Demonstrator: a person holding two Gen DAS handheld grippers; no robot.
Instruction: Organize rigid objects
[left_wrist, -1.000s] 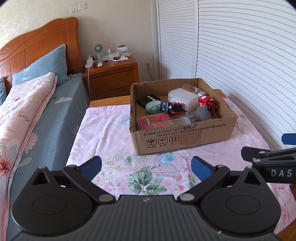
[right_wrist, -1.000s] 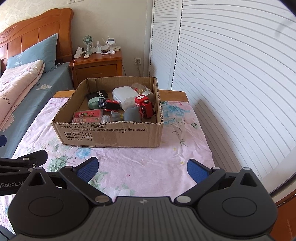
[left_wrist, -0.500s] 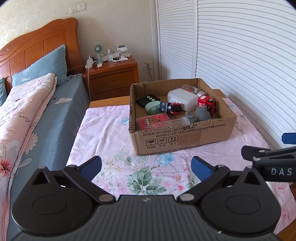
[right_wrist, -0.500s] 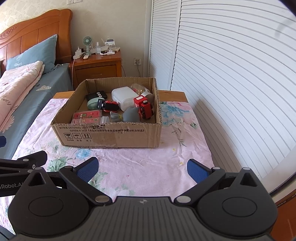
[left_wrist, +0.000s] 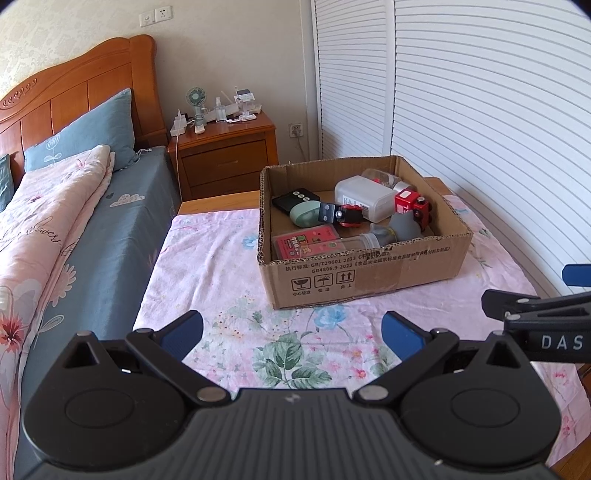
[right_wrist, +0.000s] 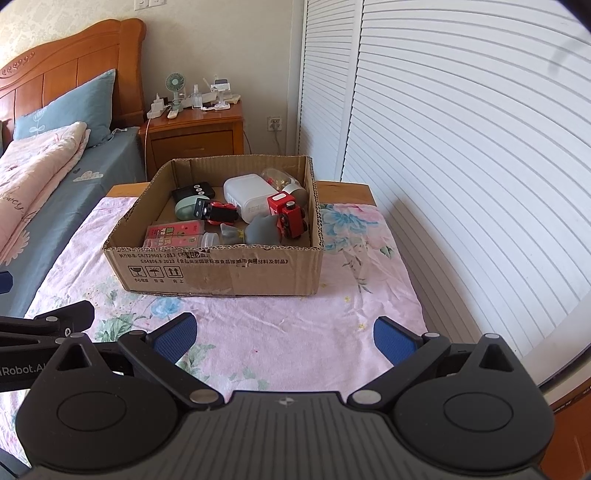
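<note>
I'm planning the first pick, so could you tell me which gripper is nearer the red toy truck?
Right. The right gripper faces the red toy truck almost straight on; the left gripper sits further left of it.

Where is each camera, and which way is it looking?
Left wrist view: sits on the left gripper, looking forward over its open blue fingertips at the cardboard box on the flowery cloth; the right gripper pokes in at the right edge.
Right wrist view: sits on the right gripper, also open, facing the same box from further right, near the slatted doors; the left gripper shows at the left edge.
Both see the box of things, bed and nightstand.
</note>
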